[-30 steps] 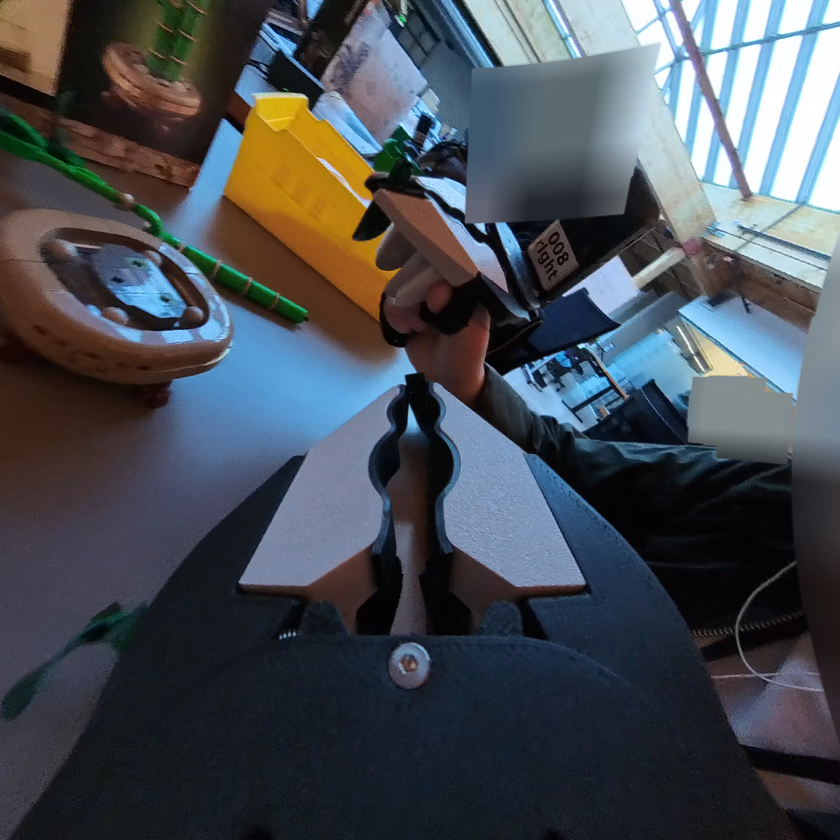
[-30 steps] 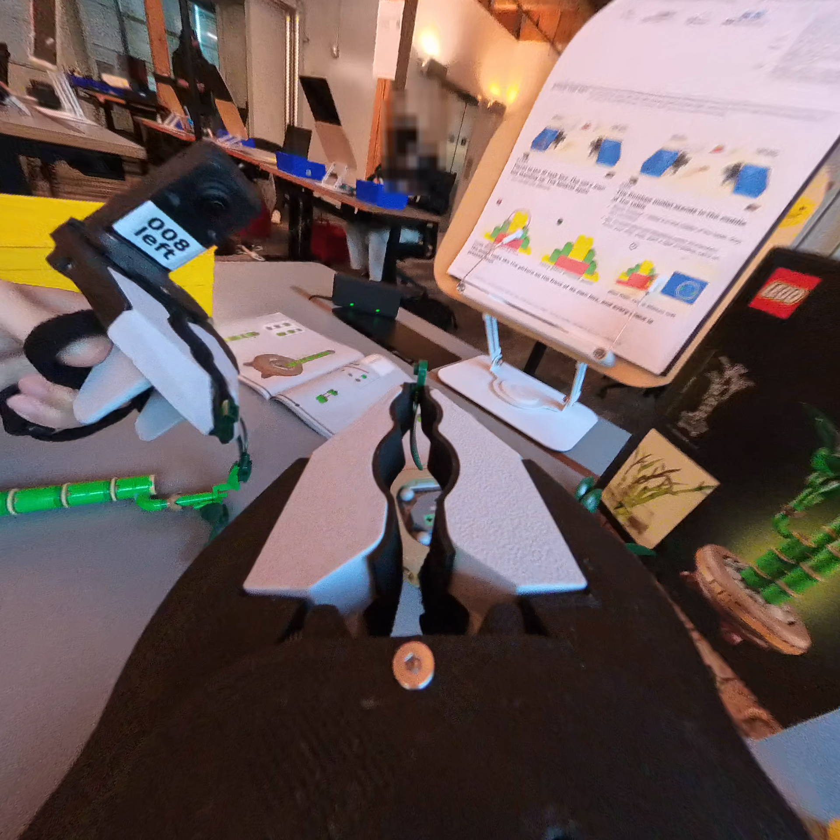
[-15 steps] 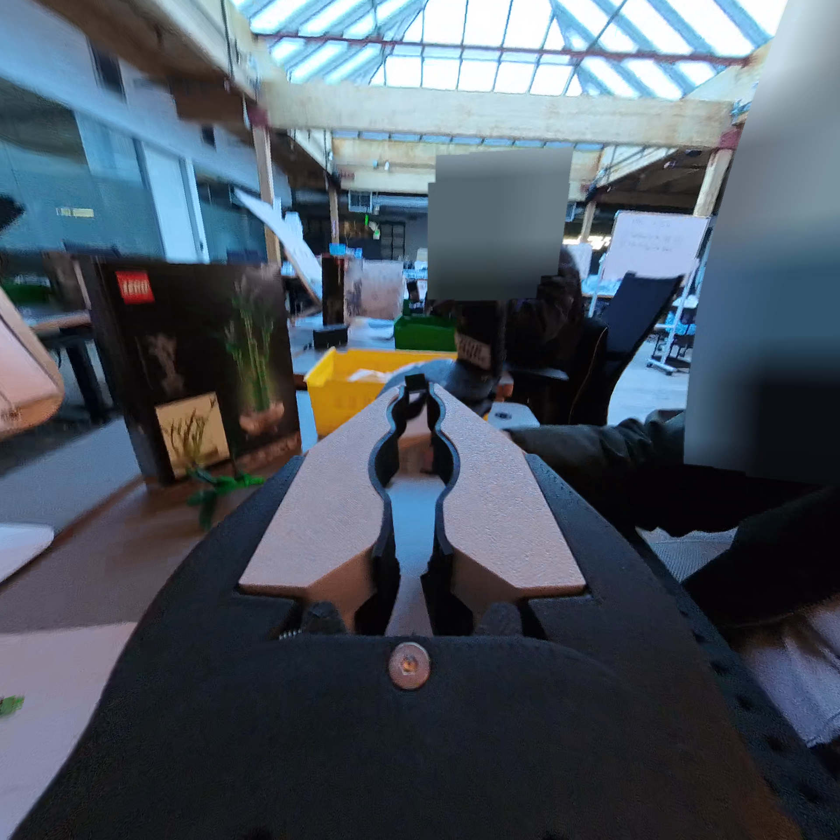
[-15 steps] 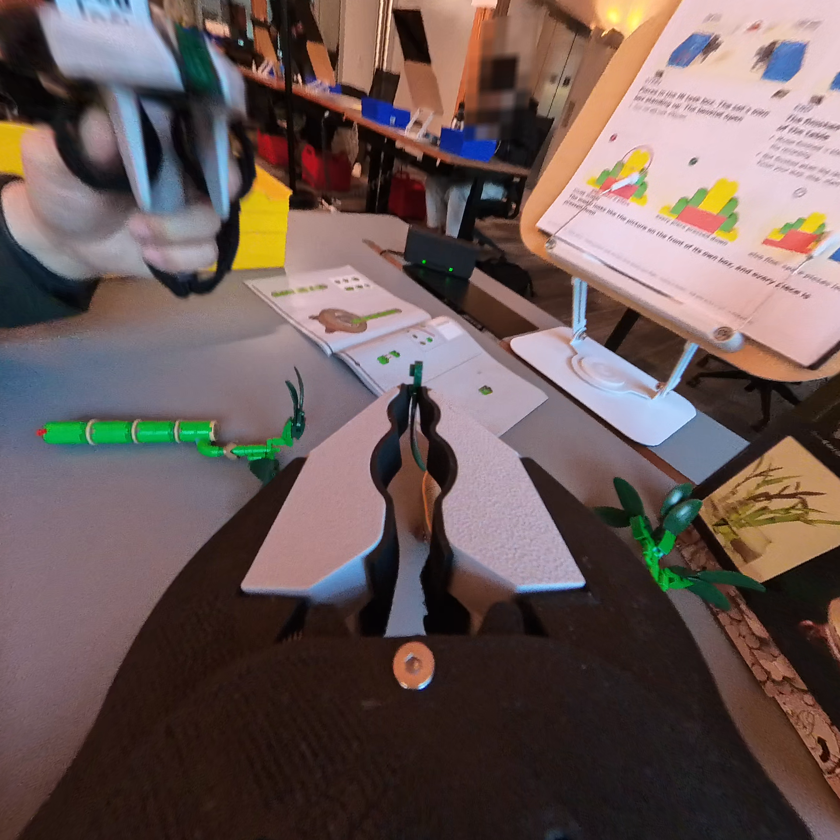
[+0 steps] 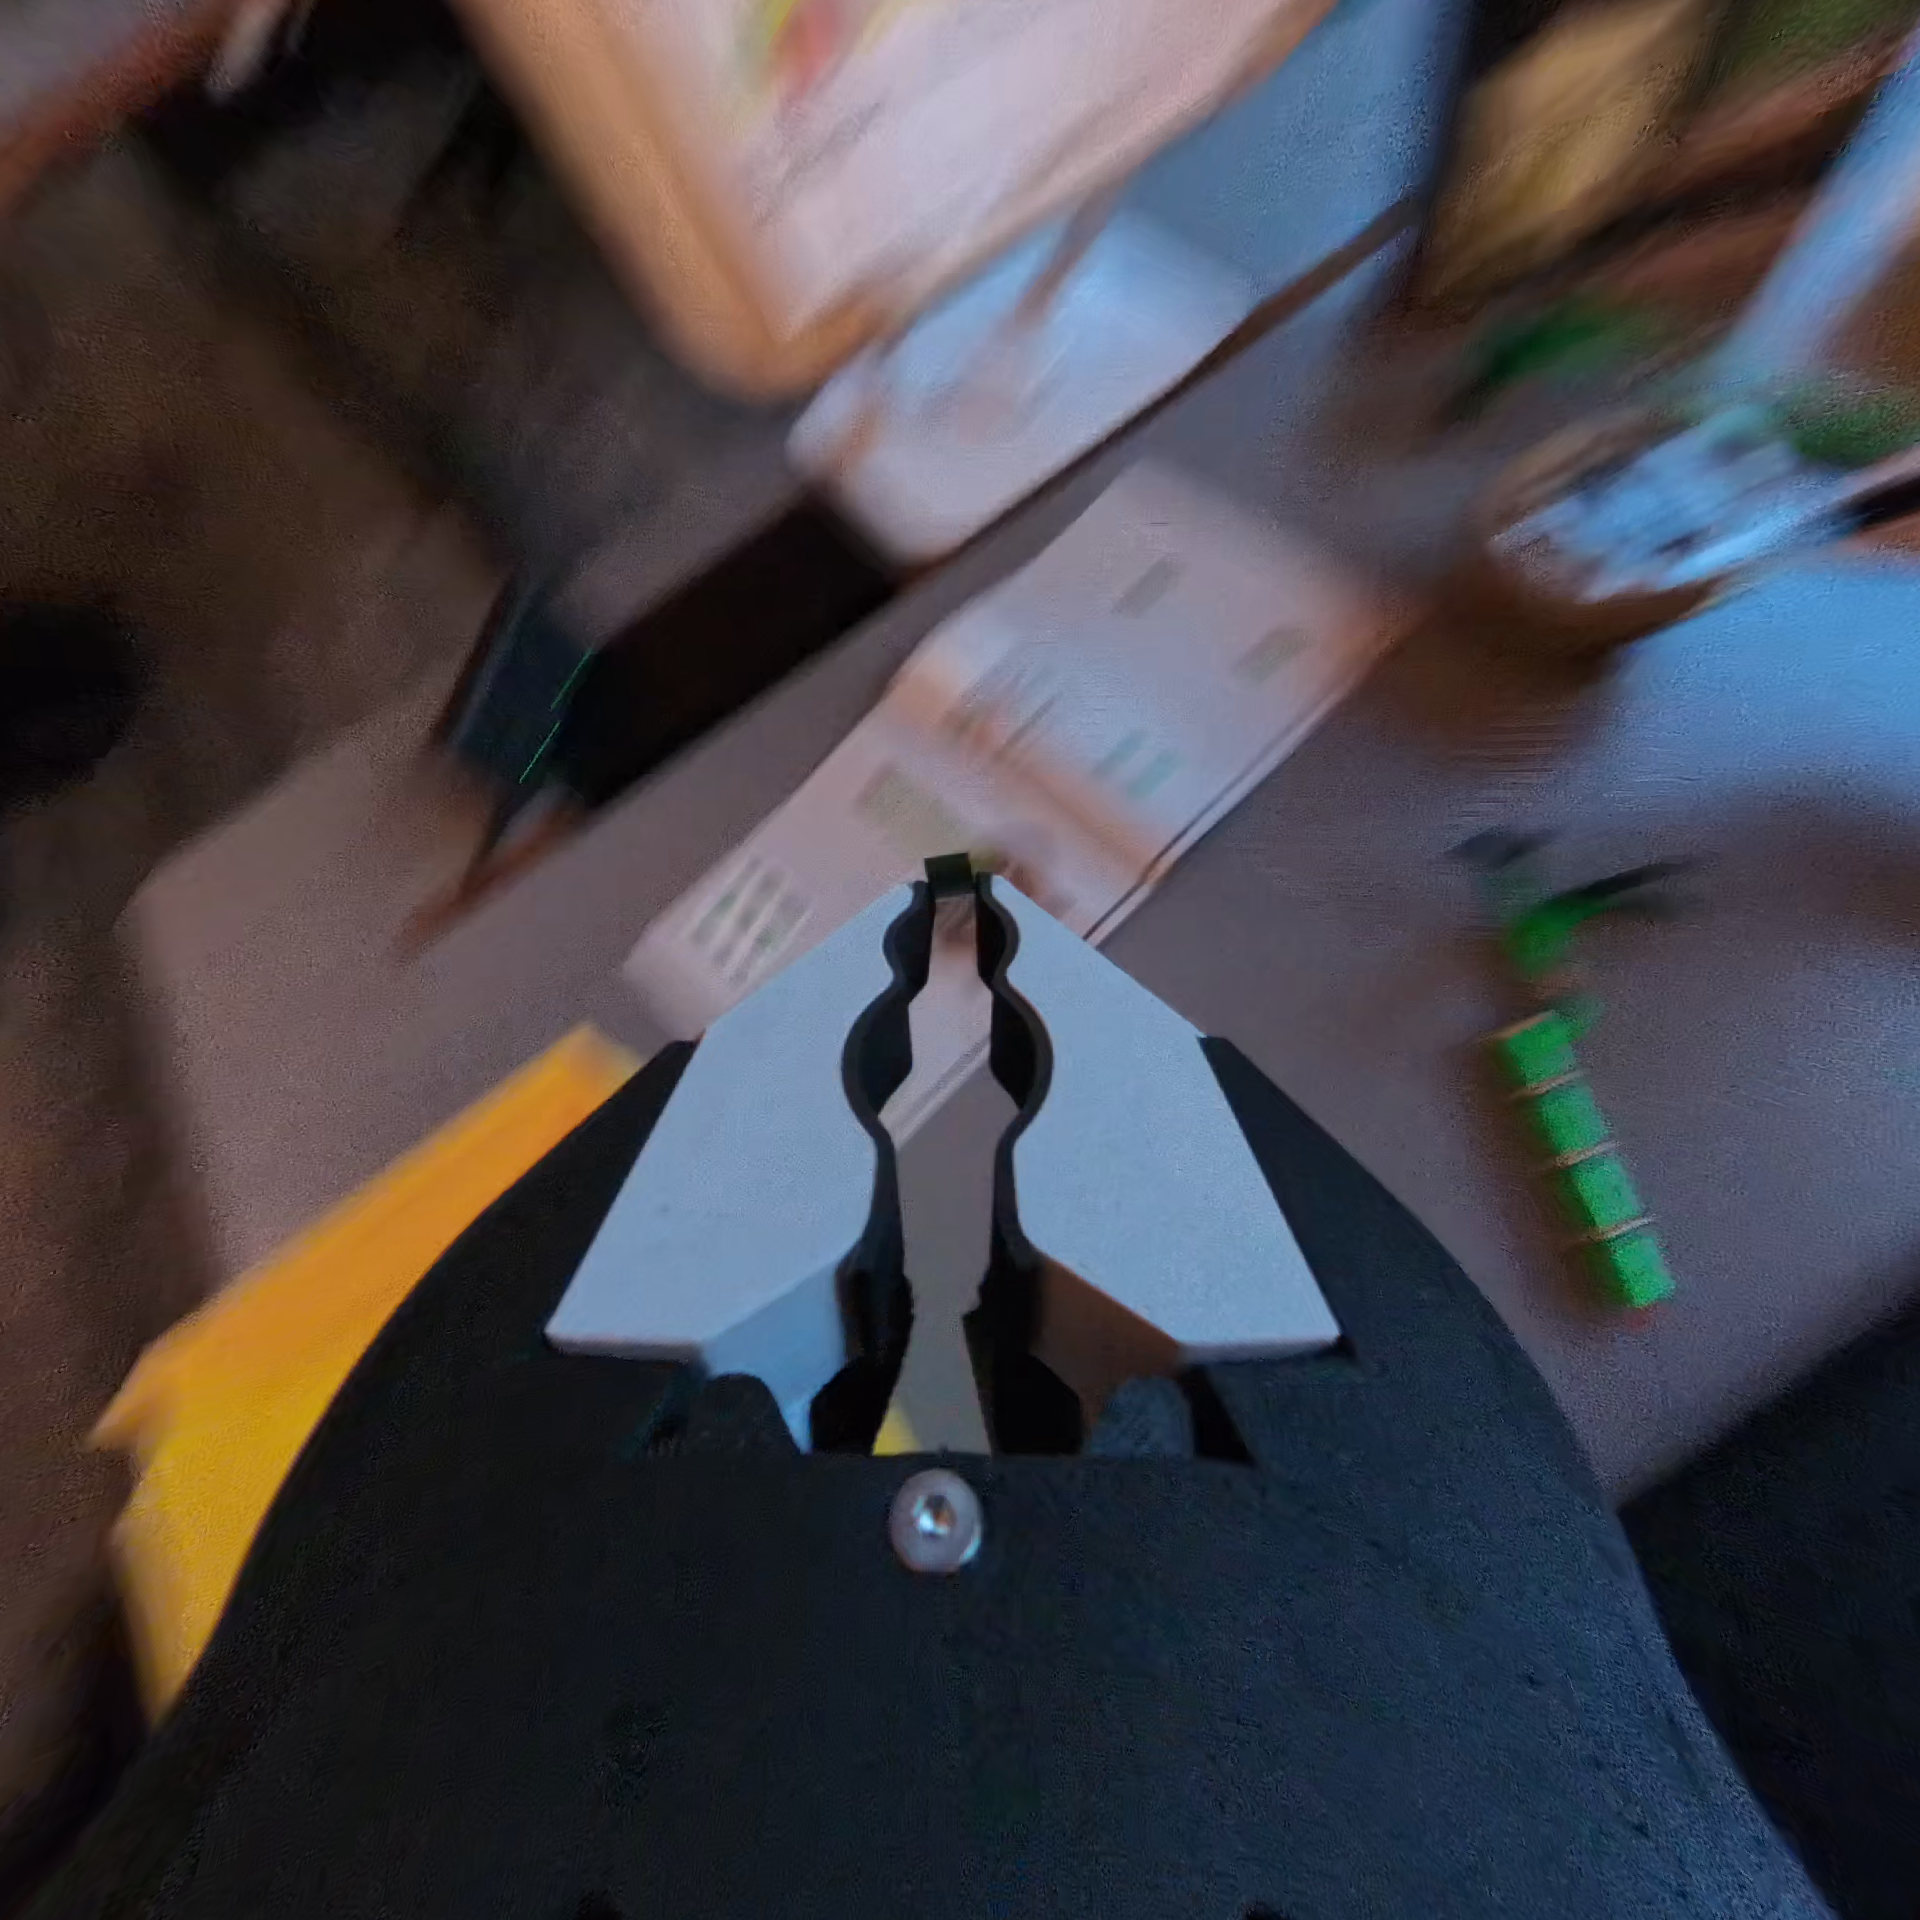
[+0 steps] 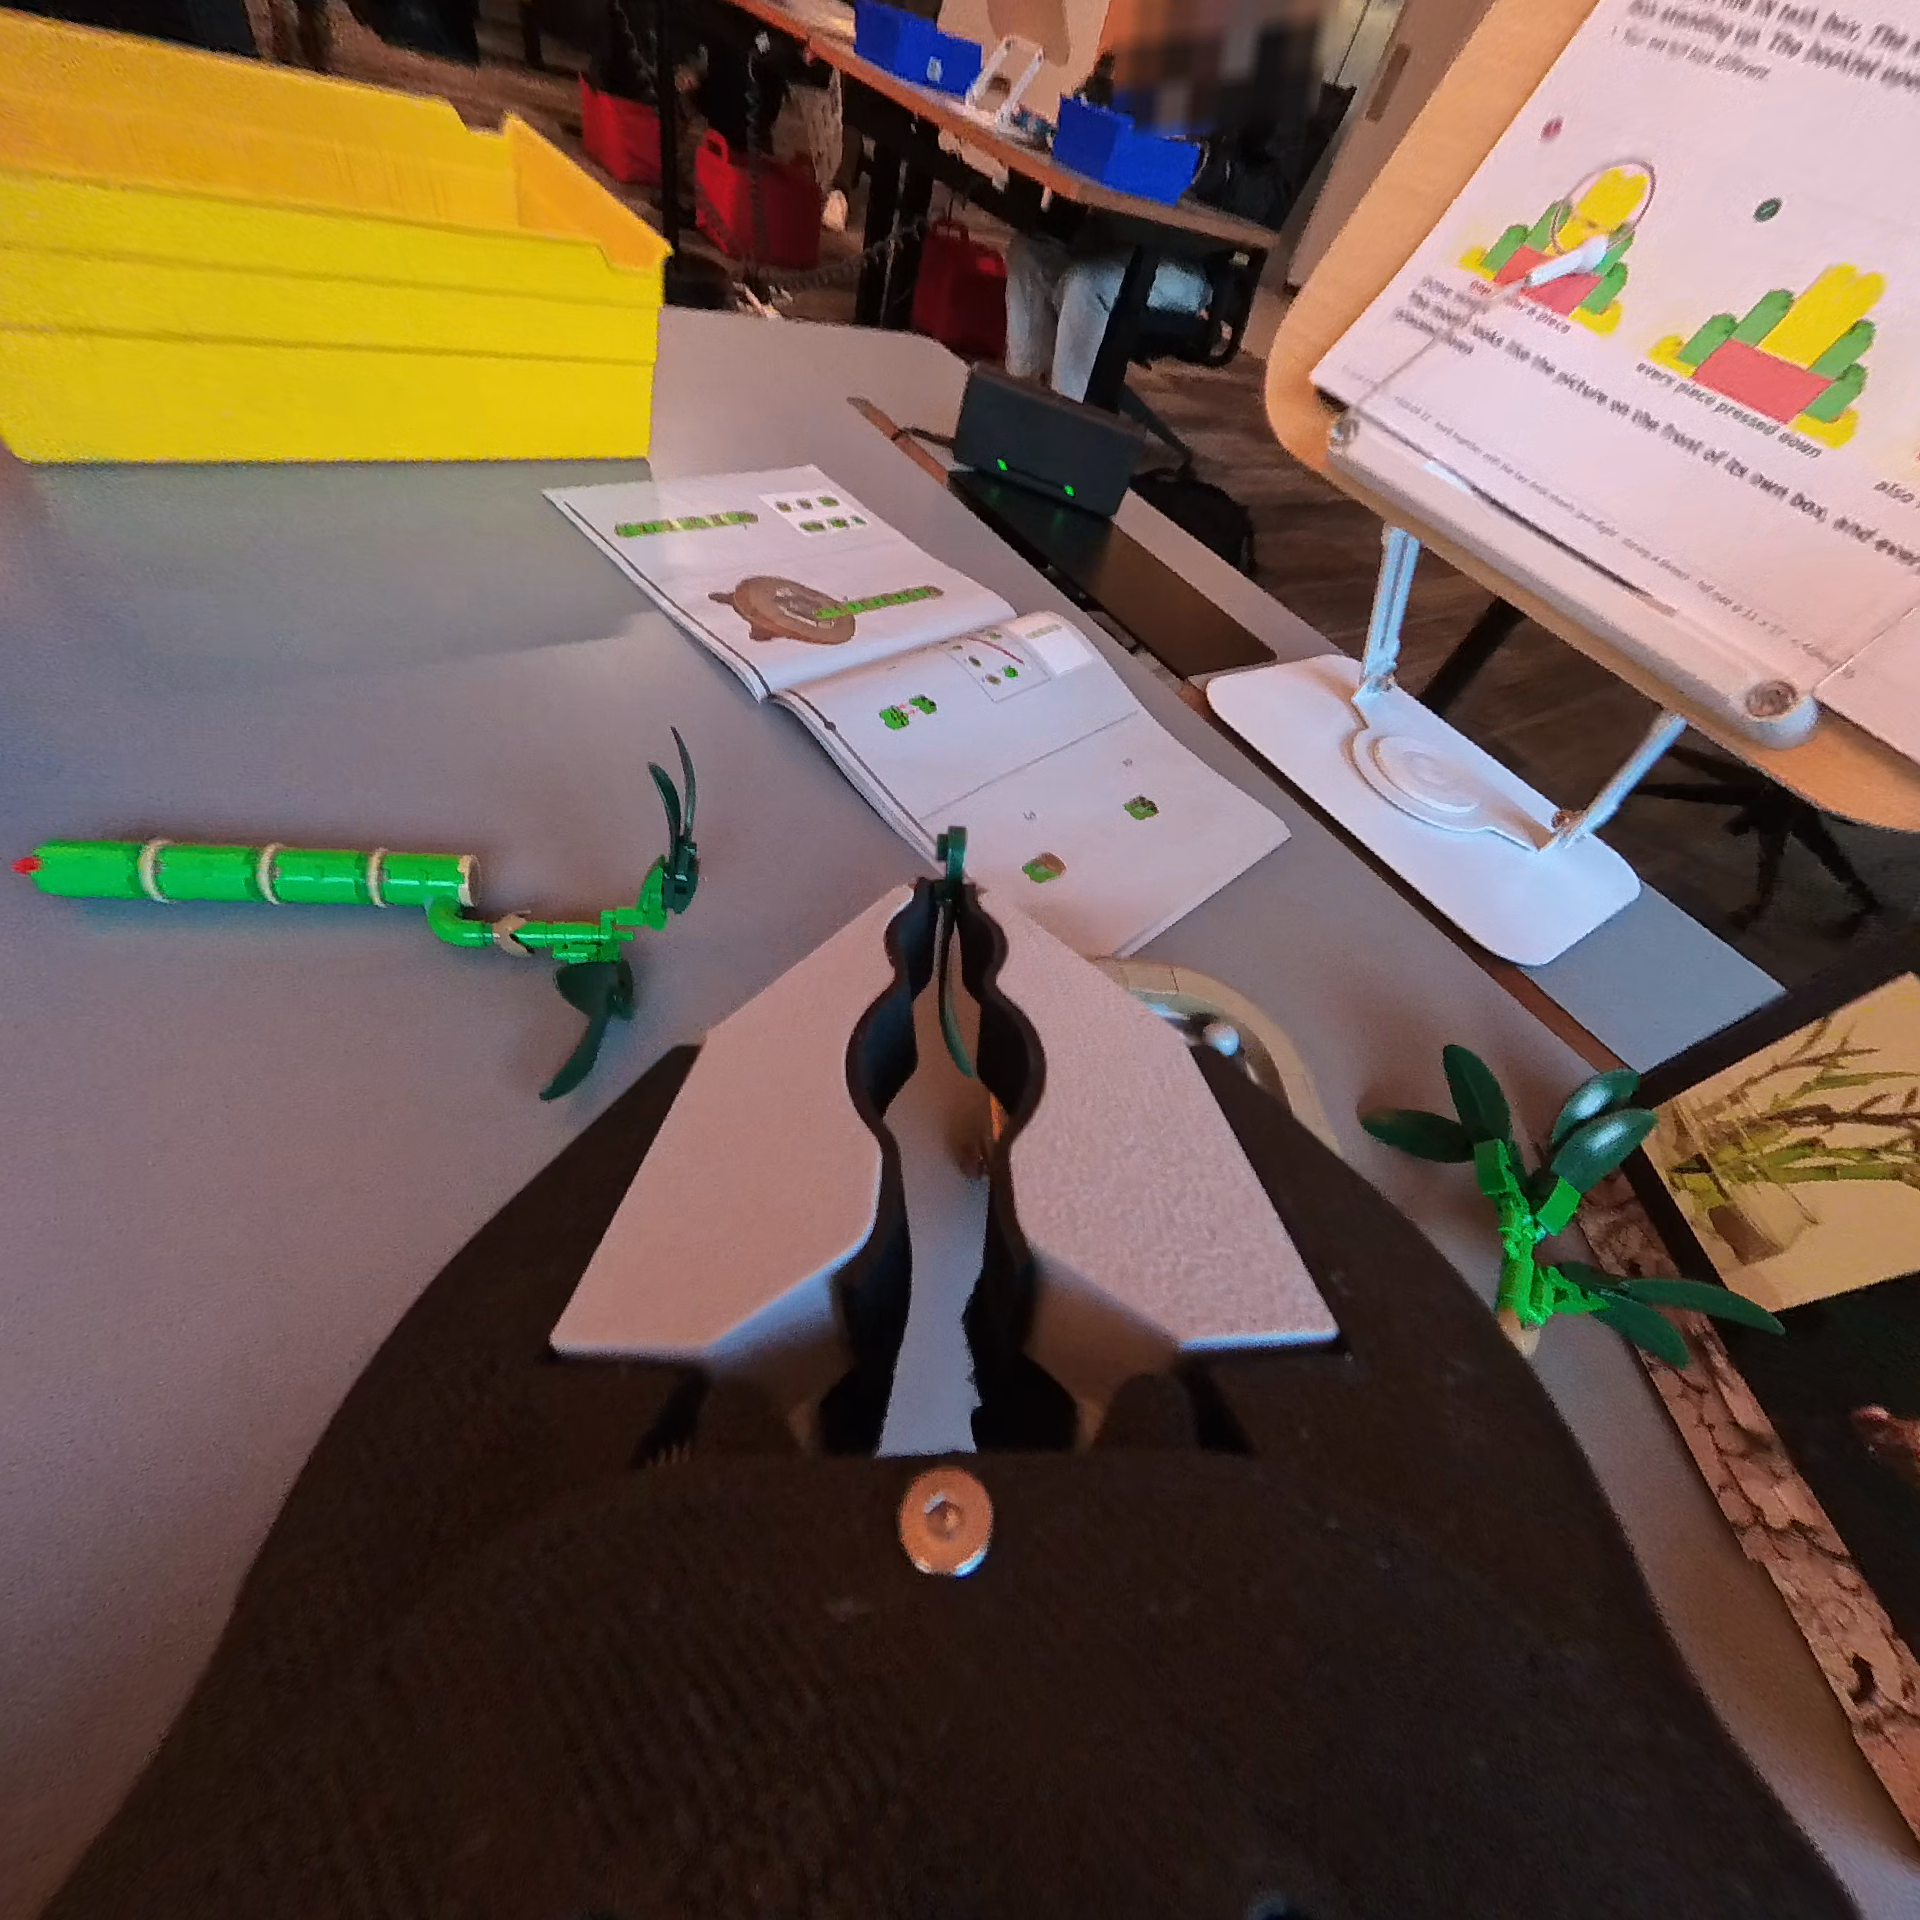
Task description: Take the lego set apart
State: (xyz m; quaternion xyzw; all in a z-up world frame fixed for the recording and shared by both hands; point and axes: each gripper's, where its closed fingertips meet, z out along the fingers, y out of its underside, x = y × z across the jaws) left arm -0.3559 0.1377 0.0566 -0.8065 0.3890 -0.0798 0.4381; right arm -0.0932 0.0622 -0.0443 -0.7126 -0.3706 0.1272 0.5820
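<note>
Grey table [image 6: 260, 665] holds yellow bin [image 6: 312, 343], open booklet [image 6: 935, 707]

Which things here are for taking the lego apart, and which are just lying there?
For the job: bamboo stalk, leafy sprig, dark leaf in the right gripper, yellow bin.

Just lying about: open booklet, instruction board, box, black device.

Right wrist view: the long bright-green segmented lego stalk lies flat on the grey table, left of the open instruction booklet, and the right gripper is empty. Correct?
Not quite. The right gripper is not empty: it is shut on a thin dark-green lego leaf, as the right wrist view shows. The rest holds: the long bright-green segmented lego stalk lies flat on the grey table, left of the open instruction booklet.
</note>
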